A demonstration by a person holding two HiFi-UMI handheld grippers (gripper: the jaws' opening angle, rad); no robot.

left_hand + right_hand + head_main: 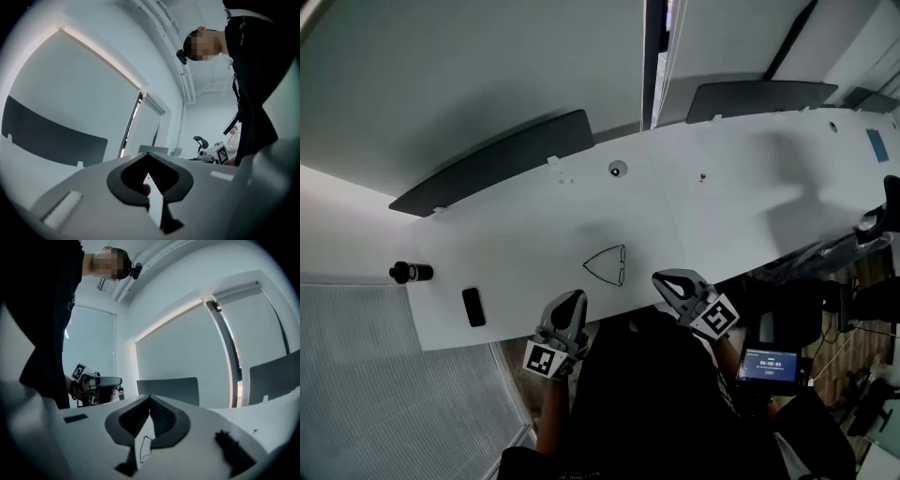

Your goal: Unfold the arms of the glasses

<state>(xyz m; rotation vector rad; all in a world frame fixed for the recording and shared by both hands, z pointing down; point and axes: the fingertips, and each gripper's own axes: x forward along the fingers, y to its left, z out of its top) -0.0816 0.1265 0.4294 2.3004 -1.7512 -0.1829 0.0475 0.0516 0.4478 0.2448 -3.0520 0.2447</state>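
Observation:
A thin black wire-framed pair of glasses (607, 264) lies on the white table (741, 197) near its front edge, its arms drawn in to a point on the left. My left gripper (573, 298) hovers just short of the glasses on their near left, jaws shut and empty. To the near right of the glasses my right gripper (662, 279) is shut too, holding nothing. In the right gripper view the glasses (143, 449) show through the slit below the closed tips (150, 397), and the left gripper (96, 382) is off to the left. The left gripper view shows its closed tips (148, 154).
A black cylinder (411, 273) and a small black block (473, 307) sit at the table's left end. Two dark panels (497, 159) (759, 97) stand along the far edge. A small round fitting (618, 169) lies mid-table. A screen device (769, 364) is below the right side.

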